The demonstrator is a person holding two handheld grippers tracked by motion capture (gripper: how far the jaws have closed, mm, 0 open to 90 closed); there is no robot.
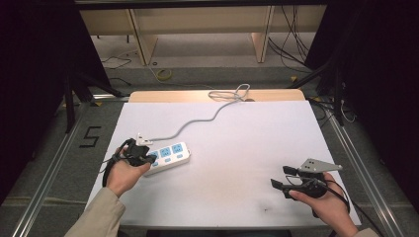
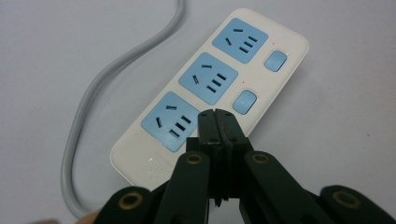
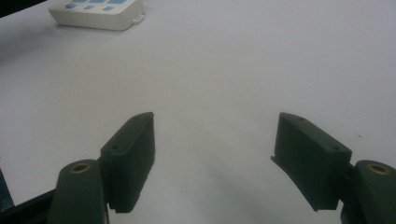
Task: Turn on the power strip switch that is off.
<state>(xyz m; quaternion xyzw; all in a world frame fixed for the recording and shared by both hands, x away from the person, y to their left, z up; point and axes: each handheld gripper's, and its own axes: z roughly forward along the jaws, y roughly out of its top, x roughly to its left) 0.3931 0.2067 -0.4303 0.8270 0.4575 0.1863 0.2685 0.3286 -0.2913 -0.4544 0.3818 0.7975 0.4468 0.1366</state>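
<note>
The left tongs [image 2: 215, 114] are closed, jaws pressed together with nothing between them, their tip poised over the near end of the power strip [image 2: 212, 88], beside the nearest socket [image 2: 172, 120] and just short of a blue switch [image 2: 244, 102]. The likely step is pressing a switch. To do it well, keep the jaws shut so they act as one blunt tip, centre it on the switch, and push straight down so the strip does not slide on the worktop [image 1: 237, 148]. The right tongs [image 3: 214, 156] are wide open and empty, well off to the side; they could brace the strip's far end. Its grey cord [image 2: 88, 102] trails away behind.
</note>
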